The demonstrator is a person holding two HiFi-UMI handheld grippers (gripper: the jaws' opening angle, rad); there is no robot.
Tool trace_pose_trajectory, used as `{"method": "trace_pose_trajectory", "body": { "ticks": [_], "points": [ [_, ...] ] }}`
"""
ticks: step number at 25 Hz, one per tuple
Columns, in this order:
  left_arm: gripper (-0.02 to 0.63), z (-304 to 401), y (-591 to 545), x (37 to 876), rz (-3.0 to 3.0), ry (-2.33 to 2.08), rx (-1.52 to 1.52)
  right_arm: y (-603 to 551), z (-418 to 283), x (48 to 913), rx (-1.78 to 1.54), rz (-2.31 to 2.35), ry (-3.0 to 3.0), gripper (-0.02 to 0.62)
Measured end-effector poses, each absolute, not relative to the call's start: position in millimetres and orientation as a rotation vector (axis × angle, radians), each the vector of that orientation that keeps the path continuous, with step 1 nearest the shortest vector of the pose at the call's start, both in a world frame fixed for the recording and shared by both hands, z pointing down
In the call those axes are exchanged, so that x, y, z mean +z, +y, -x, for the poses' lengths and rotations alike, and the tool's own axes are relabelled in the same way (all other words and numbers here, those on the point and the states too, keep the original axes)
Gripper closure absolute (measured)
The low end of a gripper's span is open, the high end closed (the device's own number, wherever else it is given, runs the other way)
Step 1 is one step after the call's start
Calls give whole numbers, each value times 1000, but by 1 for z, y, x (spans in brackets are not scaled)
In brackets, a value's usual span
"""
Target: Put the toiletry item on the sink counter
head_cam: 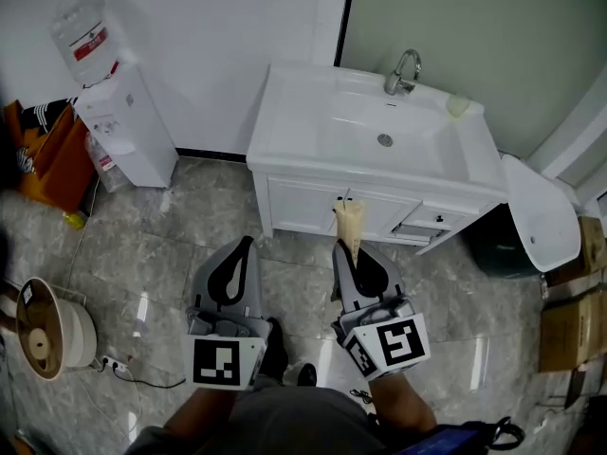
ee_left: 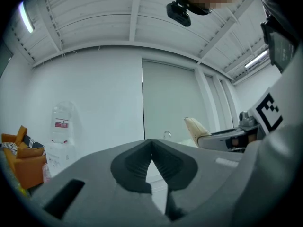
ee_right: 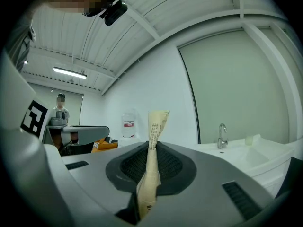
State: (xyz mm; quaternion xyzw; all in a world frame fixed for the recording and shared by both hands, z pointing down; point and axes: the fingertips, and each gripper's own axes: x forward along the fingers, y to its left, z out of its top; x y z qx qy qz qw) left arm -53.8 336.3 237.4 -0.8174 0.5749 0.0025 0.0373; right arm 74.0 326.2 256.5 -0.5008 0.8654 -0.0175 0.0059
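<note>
A: Status?

B: I'm standing in front of the white sink counter (head_cam: 285, 102), well short of it. The basin is sunk in the middle, with cabinet doors below. A white water dispenser (head_cam: 128, 126) with a bottle on top stands against the wall to its left.

A: Grippers?

B: My left gripper (head_cam: 244, 246) is closed. The pads meet at the tips and it holds nothing. My right gripper (head_cam: 347, 251) is clamped on the toiletry tube (head_cam: 347, 224).

A: Describe the tube.

B: It's a soft, flattened, cream-coloured tube. The crimped end points up and flares wider, with a slight twist. A line of small dark print runs down it, too small to read. It sticks roughly upright out of my jaws, and its lower part runs down between the ribbed pads.

A: Where is it relative to the counter?

B: It's in the air over the floor tiles, apart from the counter. In the head view its top overlaps the cabinet front.

A: What's on the counter?

B: There's a chrome faucet (head_cam: 403, 72) behind the basin. A small pale cup (head_cam: 458, 105) sits at the back right corner.
</note>
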Motion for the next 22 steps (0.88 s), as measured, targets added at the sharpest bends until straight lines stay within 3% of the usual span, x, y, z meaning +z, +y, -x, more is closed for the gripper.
{"method": "trace_pose_trajectory", "body": {
  "ticks": [11,22],
  "points": [
    [595,97,244,222,2526,1704,77,240,-38,234,33,1635,2669,560],
    [595,97,206,218,2545,1654,101,208,-39,221,67,1679,2634,560]
  ]
}}
